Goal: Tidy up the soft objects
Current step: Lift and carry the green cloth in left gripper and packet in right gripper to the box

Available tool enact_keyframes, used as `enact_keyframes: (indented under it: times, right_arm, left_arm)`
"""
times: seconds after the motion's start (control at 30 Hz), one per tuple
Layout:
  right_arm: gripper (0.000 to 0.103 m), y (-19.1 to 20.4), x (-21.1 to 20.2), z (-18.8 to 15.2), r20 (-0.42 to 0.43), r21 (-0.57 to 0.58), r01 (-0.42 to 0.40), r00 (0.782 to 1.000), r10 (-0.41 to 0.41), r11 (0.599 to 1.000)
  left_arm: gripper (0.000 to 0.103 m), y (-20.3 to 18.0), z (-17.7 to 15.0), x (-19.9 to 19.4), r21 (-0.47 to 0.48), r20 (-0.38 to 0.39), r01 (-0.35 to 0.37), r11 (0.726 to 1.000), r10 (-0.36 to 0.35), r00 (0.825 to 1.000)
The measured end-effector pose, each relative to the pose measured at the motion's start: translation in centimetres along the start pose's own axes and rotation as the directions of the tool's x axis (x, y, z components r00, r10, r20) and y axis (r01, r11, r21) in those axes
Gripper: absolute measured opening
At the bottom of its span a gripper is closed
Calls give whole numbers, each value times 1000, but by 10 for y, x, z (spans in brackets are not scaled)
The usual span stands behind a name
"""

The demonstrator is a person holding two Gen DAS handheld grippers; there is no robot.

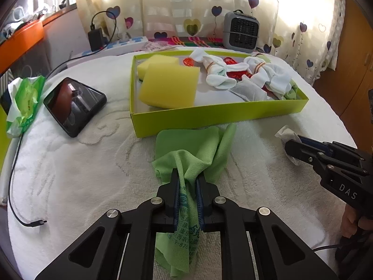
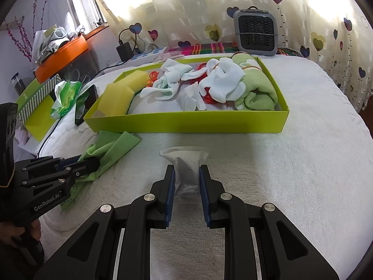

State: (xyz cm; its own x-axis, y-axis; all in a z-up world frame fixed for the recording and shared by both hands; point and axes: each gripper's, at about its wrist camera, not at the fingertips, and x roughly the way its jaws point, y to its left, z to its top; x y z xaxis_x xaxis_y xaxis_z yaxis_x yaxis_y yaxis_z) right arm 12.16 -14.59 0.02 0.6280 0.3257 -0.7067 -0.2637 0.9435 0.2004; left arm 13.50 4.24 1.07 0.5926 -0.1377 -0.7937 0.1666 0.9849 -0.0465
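On a white towel-covered table (image 1: 93, 175), my left gripper (image 1: 187, 182) is clamped on a green cloth (image 1: 193, 149), bunched between the blue pads just in front of the lime box (image 1: 209, 116). My right gripper (image 2: 186, 177) pinches a small white pouch (image 2: 186, 165) with dark filling, also on the table near the box's front wall.

The left view alone shows printed lettering on the cloth's tail hanging between my fingers, a loose cable end (image 1: 35, 222) on the table, and the phone's (image 1: 74, 105) dark screen lying face up beside a green tissue pack (image 1: 23, 98). It sees my right gripper from the side, the pouch poking past its tips.

The right view alone shows a rolled green towel (image 2: 256, 91) filling the box's right end, barely seen from the left, and a striped lid (image 2: 35, 107) and orange shelf (image 2: 63, 56) off to the left. It shows my left gripper from the side with cloth spilling around it.

Both views show yellow sponges (image 1: 170, 84) at the box's left end, white socks (image 1: 219, 72) in the middle, and a grey heater (image 2: 256, 32) behind by the heart-print curtain (image 2: 326, 23).
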Motion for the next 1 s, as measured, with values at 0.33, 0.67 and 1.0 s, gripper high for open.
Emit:
enact_keyframes:
  times: [0.33,0.67,1.0]
  right_arm:
    - [21,-1,-6,0,29,7,12,999,-12,1000]
    - [21,2,-16,0,58,5,7,998,-7,1000]
    - [21,4,-26,1,83,3,-5,997,4,1000]
  left_arm:
    - [11,-1,0,-8,-19,24,22,1000,-21,999]
    - [11,-2,4,-22,-29,67,37,999,-34,997]
    - [11,-1,8,-32,-41,94,60,997,-56,994]
